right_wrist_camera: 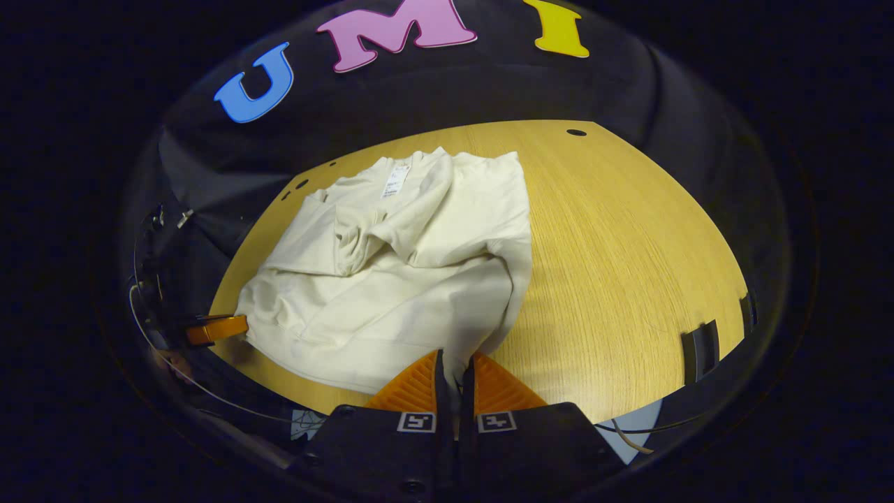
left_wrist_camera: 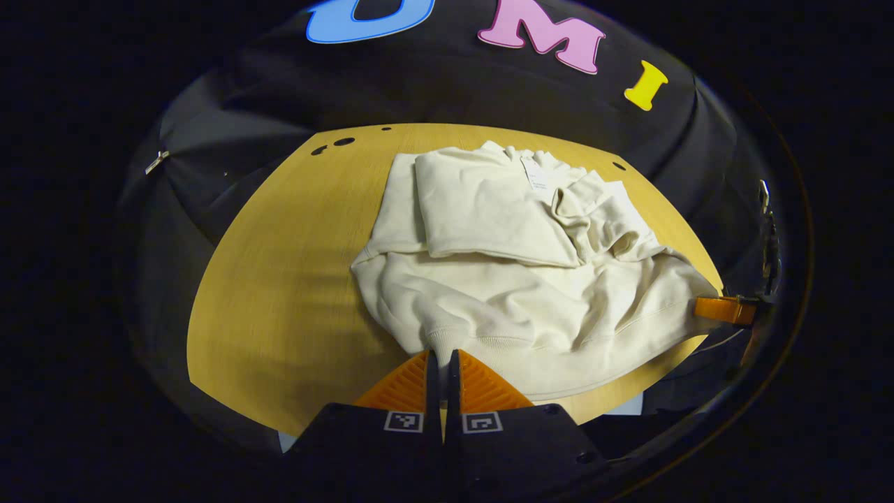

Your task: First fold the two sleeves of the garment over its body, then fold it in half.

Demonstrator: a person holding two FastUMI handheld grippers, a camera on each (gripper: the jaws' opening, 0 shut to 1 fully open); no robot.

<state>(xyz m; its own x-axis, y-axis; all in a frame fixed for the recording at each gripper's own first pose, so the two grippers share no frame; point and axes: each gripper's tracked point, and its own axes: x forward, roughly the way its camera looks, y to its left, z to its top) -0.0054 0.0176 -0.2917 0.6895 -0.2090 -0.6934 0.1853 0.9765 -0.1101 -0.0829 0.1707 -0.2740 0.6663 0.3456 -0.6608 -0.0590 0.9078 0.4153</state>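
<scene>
This was a recording booth set up for staged work, not a lived-in room. Black cloth [left_wrist_camera: 433,84] hung close behind the wooden worktop [left_wrist_camera: 279,279] and wrapped round both its sides, shutting out everything beyond. The worktop itself was a plain light-wood board with small round holes [left_wrist_camera: 335,144] drilled near its far edge, close under the cloth. Thin cables [right_wrist_camera: 167,363] trailed off the worktop's near corner, and dark clips [right_wrist_camera: 698,349] gripped its edge on the opposite side. A cream garment [left_wrist_camera: 517,279] lay on the worktop as the lone item.
</scene>
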